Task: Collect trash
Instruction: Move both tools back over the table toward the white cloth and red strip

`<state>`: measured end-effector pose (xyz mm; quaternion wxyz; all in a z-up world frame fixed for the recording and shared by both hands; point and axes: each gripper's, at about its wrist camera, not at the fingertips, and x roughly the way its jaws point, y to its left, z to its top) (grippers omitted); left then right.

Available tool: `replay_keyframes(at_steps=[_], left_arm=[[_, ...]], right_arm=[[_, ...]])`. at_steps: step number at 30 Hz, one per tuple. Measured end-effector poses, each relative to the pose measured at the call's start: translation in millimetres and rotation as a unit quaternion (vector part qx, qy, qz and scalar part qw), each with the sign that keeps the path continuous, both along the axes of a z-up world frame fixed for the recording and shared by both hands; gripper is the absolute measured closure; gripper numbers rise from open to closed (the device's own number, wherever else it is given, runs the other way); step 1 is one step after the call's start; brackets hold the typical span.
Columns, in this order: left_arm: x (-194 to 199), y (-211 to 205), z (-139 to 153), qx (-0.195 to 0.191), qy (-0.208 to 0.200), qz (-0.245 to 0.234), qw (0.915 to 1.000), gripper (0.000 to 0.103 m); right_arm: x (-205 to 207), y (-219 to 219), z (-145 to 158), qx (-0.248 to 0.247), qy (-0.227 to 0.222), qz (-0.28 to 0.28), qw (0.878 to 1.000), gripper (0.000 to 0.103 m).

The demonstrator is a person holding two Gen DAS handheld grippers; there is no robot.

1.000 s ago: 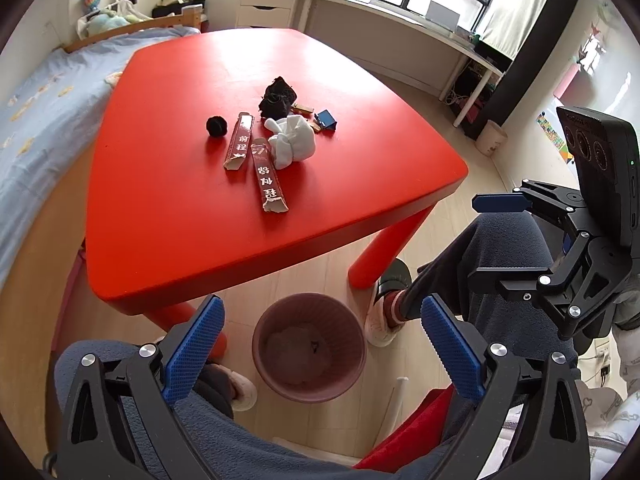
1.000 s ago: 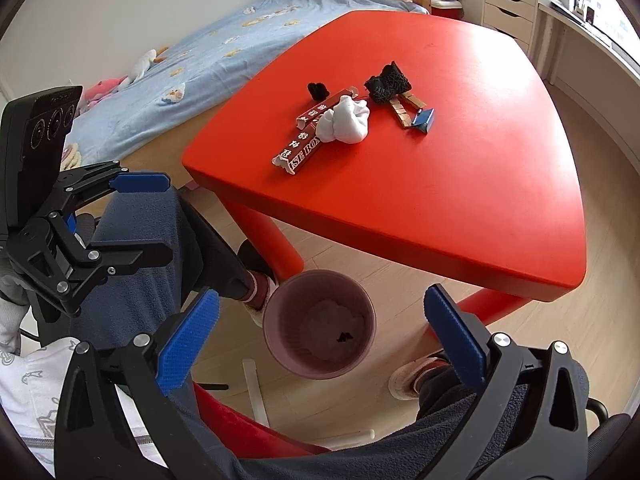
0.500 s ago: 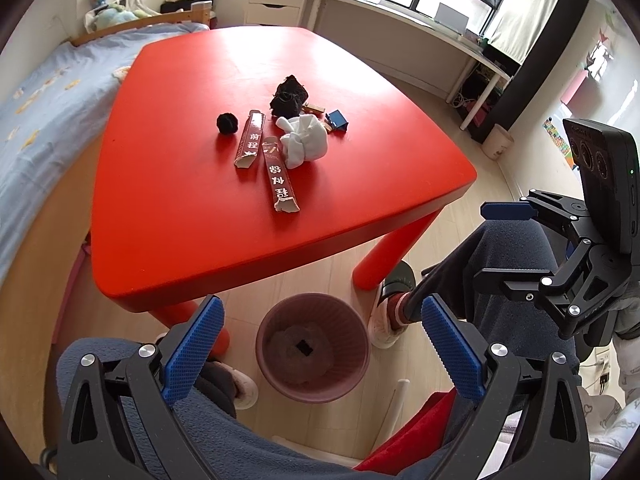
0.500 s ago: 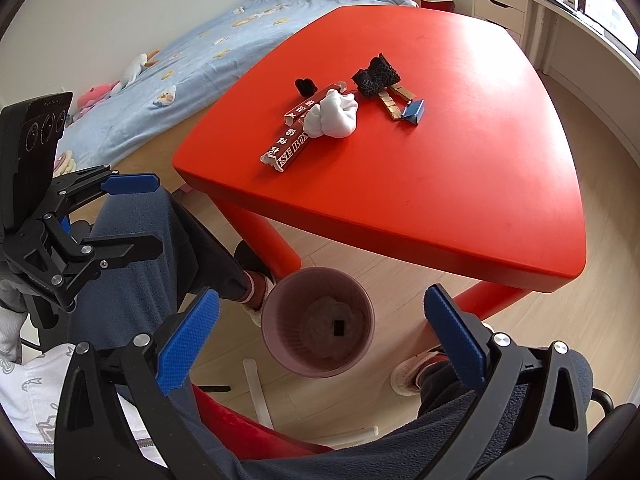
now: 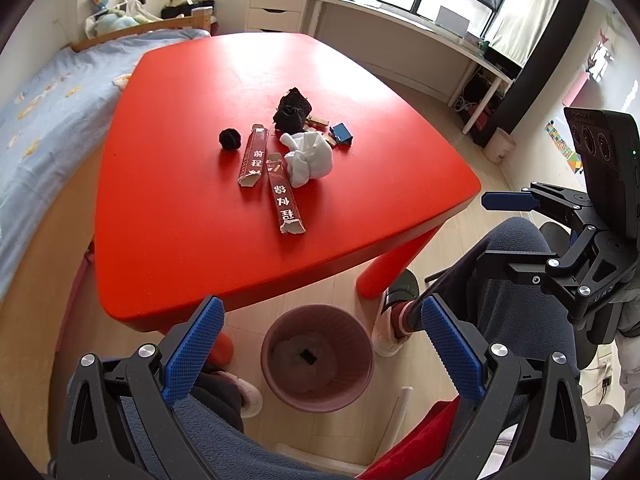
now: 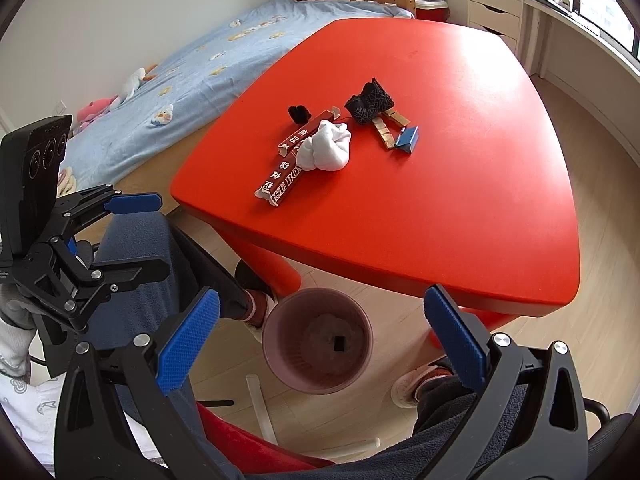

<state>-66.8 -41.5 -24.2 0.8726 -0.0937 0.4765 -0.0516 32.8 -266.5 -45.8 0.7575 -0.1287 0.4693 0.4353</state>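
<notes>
On the red table (image 5: 168, 200) (image 6: 460, 208) lies trash: a crumpled white tissue (image 5: 310, 158) (image 6: 328, 150), two long brown boxes (image 5: 285, 198) (image 5: 253, 156) (image 6: 280, 186), a small black ball (image 5: 230, 139) (image 6: 299, 113), a black crumpled wad (image 5: 292, 109) (image 6: 369, 102), a blue clip (image 5: 342, 133) (image 6: 407, 138) and wooden pegs (image 6: 382, 134). A mauve bin (image 5: 318, 358) (image 6: 318, 346) stands on the floor below the table edge. My left gripper (image 5: 320, 348) and right gripper (image 6: 322, 340) are both open and empty, held above the bin.
A bed with blue bedding (image 5: 36, 108) (image 6: 224, 52) lies past the table. A white drawer unit (image 5: 276, 4) and a long desk (image 5: 408, 40) stand under the window. The person's legs (image 5: 512, 300) flank the bin. A small white bin (image 5: 499, 148) stands far right.
Both grippers have drifted slightly, so the table and trash sit a little lower and nearer in view. A small dark piece now lies in the bin. Both stay open.
</notes>
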Motion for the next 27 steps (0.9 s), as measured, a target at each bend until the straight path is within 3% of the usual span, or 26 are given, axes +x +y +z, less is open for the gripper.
replay_keyframes(at_steps=[13,27], left_arm=[[40.8,15.5,7.7,0.014,-0.008,0.001,0.9999,0.008],[83.8,22.9,-20.6,0.000,0.028,0.018,0.9994,0.008]], right_arm=[[53.4,39.3,20.4,0.021,-0.012,-0.008,1.000,0.003],[100.8,88.5,-8.6,-0.010,0.019,0.000,1.000,0.003]])
